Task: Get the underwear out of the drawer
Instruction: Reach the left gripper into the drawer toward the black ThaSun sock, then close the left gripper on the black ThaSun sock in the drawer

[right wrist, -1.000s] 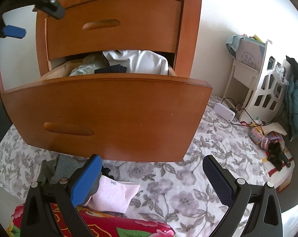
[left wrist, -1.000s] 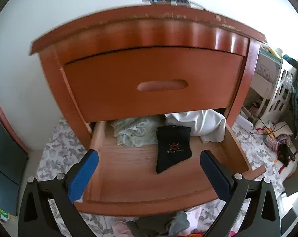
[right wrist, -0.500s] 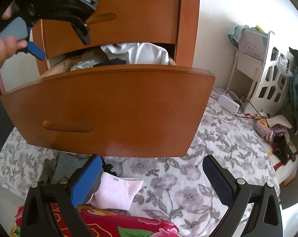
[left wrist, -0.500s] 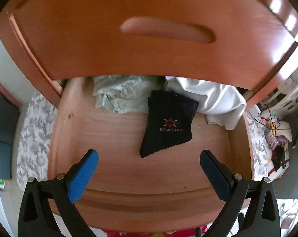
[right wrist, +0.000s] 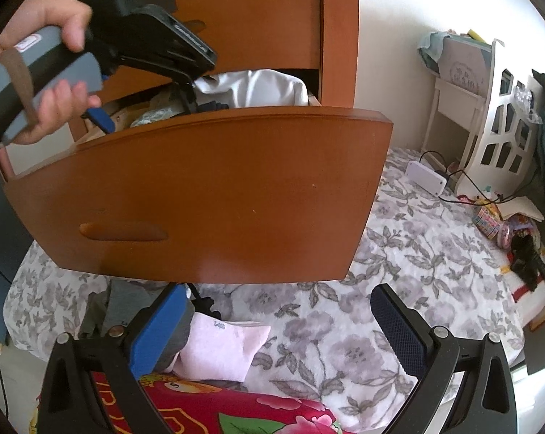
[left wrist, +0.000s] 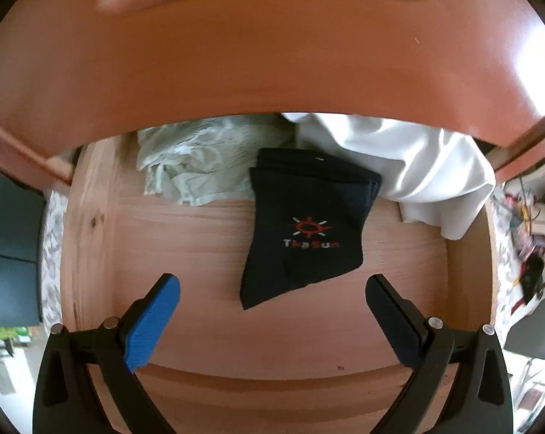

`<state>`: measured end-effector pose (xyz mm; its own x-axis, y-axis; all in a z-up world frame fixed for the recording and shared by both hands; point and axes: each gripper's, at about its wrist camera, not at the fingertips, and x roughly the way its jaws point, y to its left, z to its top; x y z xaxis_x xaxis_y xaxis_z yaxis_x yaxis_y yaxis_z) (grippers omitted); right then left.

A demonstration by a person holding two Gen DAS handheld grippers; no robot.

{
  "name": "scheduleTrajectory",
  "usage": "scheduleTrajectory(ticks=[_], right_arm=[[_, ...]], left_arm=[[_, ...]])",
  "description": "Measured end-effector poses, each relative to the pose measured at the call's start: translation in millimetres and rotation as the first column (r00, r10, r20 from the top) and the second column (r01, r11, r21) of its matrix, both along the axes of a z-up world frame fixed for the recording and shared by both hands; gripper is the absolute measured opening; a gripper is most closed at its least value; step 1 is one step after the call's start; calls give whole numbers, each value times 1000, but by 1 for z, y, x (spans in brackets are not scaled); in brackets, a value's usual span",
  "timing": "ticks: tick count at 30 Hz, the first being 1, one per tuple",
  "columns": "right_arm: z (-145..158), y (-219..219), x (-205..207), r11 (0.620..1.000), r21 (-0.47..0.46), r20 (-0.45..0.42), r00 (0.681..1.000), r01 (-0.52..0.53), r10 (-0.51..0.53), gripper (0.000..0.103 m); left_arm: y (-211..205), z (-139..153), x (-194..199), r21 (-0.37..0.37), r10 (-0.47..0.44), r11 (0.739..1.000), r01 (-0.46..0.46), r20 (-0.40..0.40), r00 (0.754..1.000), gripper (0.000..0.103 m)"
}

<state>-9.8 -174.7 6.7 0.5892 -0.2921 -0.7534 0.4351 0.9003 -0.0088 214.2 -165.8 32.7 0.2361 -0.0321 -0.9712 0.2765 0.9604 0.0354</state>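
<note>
I'm holding the left gripper [left wrist: 272, 289] spread wide above the smooth wooden drawer [left wrist: 185, 246], folded black knit underwear [left wrist: 305, 228] lying at twelve o'clock; the right gripper [right wrist: 283, 311] is hanging equally spread.

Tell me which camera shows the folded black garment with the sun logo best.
The left wrist view: the black garment lies unobstructed on the drawer floor, logo facing up, ahead of the open left gripper. The right wrist view shows only a dark sliver above the drawer front.
</note>
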Motion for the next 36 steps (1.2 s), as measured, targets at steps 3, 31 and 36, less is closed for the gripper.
scheduleTrajectory(ticks=[3, 31, 36], right_arm=[[-1, -1, 0, 1000, 11, 0, 1000, 0, 0, 103], [-7, -15, -2, 995, 99, 8, 1000, 12, -13, 103], [-8, -18, -3, 993, 118, 8, 1000, 22, -23, 103]], left_arm=[[-11, -6, 2, 38, -31, 999, 32, -8, 999, 102], [-85, -39, 35, 194, -46, 979, 60, -78, 996, 100], [-95, -48, 43, 206, -57, 975, 78, -106, 993, 92]])
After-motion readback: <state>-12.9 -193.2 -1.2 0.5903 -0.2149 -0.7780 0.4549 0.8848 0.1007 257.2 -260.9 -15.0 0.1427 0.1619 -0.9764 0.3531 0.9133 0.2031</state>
